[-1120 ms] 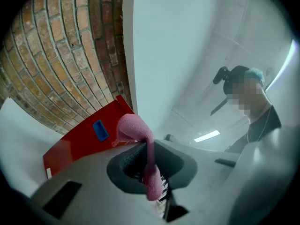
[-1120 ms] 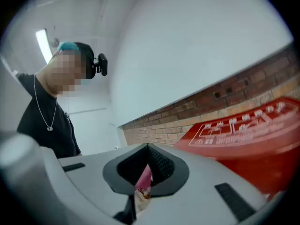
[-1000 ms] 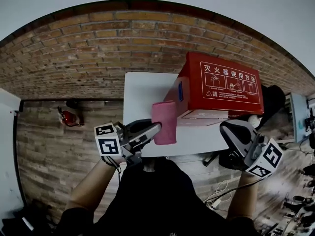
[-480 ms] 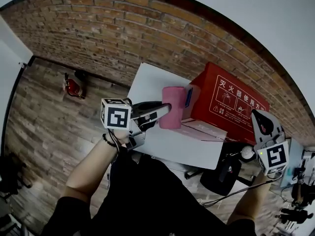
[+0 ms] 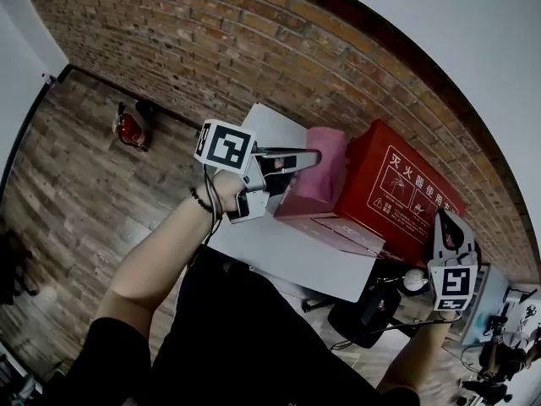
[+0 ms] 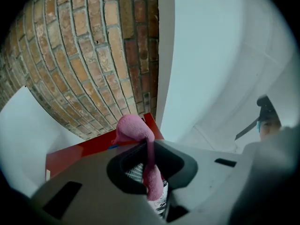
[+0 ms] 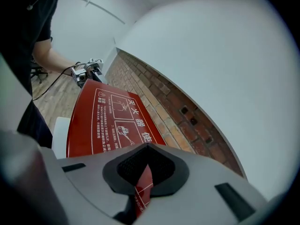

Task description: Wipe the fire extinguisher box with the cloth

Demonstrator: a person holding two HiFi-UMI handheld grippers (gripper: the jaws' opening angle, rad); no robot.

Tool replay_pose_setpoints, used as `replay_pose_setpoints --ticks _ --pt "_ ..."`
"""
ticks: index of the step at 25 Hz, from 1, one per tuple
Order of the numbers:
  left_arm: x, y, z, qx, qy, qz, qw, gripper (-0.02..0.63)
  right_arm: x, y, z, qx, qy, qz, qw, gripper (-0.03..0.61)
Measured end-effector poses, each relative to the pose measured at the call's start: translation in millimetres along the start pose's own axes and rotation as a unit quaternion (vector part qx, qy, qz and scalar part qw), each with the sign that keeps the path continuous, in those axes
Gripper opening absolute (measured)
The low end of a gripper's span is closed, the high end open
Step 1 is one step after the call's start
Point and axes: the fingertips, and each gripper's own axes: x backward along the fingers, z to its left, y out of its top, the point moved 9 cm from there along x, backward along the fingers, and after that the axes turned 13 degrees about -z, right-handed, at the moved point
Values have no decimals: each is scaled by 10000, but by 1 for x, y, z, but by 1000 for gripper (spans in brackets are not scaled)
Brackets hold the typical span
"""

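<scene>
- Closest to us, the white flat table (image 5: 287, 245) carried the whole job, and our left forearm reached over its near edge.
- The left gripper (image 5: 311, 161) pointed roughly level, and its jaws were clamped on the pink fabric cloth (image 5: 328, 169). In the left gripper view the cloth ran through the gap and bunched out past the tips.
- The cloth lay against the left end of the red rectangular fire extinguisher box with white print (image 5: 397, 194), so the box sat directly ahead of the left jaws.
- We judged that the box's long axis ran away from the cloth towards our right hand. A wipe would therefore travel along that line, with the left hand the nearer and the one to make it.
- The right gripper (image 5: 446, 222) stood at the box's far right end with its jaws closed together and holding nothing. Only the printed red face showed through the slit. We could not tell whether its tip touched the box.
- Beyond everything rose the brown brick wall (image 5: 254, 41), just behind the table.
</scene>
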Motion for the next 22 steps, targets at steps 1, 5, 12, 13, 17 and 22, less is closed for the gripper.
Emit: replay_pose_setpoints --ticks 1,5,12,13,17,22 --pt "-4 4 2 56 10 47 10000 52 0 -1 0 -24 -49 17 10000 19" --pt "-19 23 14 142 -47 217 9997 52 -2 -5 2 -136 -97 168 9997 20" --pt "-42 33 29 661 -272 453 9964 52 -4 -7 2 -508 -41 234 9984 18" --pt "-45 33 31 645 -268 499 9963 52 -4 -8 1 -554 -36 222 9982 18" --pt "-58 32 34 765 -311 605 9947 52 -6 -8 1 -563 -21 251 9981 17" --pt "-64 28 37 1143 -534 475 9909 53 -9 -4 2 -621 -5 301 9976 17"
